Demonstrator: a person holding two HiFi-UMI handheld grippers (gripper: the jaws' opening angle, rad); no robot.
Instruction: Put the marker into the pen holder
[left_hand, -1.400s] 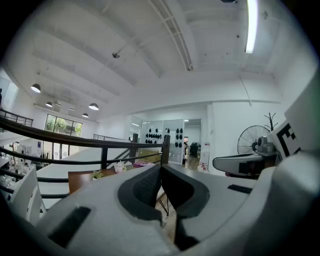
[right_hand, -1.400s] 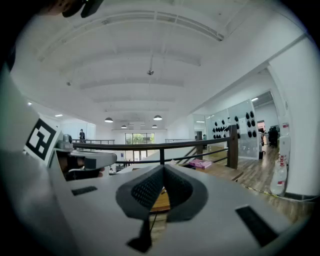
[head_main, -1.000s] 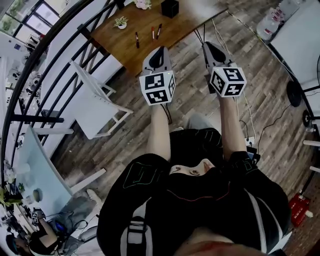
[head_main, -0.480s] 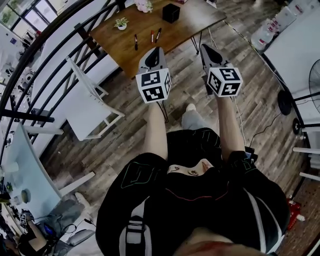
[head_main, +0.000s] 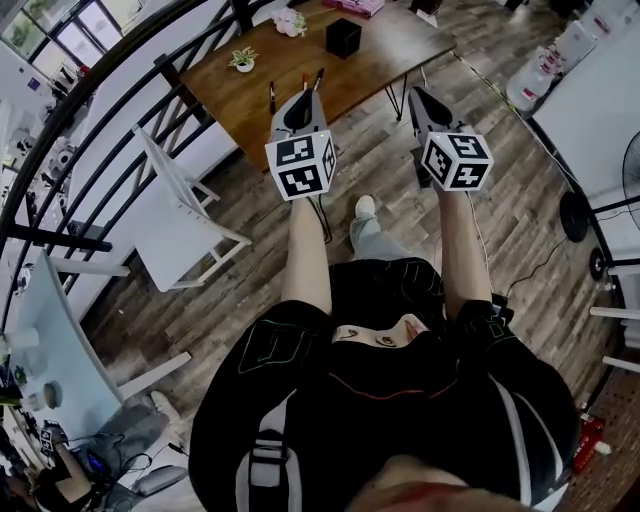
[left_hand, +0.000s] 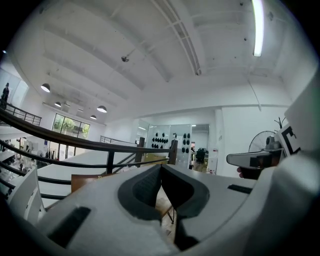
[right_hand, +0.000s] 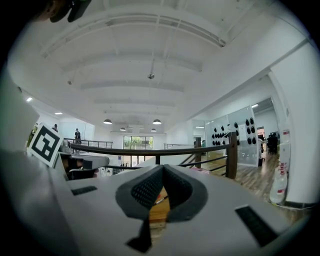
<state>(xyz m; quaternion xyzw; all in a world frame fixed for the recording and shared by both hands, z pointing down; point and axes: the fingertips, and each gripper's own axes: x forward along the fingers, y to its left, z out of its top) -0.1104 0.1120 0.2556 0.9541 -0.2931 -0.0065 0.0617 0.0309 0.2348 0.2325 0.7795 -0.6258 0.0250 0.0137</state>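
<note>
A black cube-shaped pen holder (head_main: 343, 37) stands on the far part of a wooden table (head_main: 380, 50). A dark marker (head_main: 271, 97) lies near the table's front edge, and another marker (head_main: 318, 79) shows just past the left gripper's tip. My left gripper (head_main: 303, 100) is shut and empty, held in the air over the table's near edge. My right gripper (head_main: 420, 98) is also shut and empty, over the floor just short of the table. In both gripper views the jaws (left_hand: 161, 168) (right_hand: 163, 168) meet at the tips with nothing between them.
A small potted plant (head_main: 242, 60), flowers (head_main: 291, 20) and a pink item (head_main: 352, 6) are on the table's far side. A black railing (head_main: 130, 60) runs to the left, with a white chair (head_main: 180, 215) below it. A fan (head_main: 628, 160) stands at the right.
The person has stepped toward the table, which now lies closer. The left gripper's tip now overlaps the table's front edge and hides part of the markers. Both grippers stay shut.
</note>
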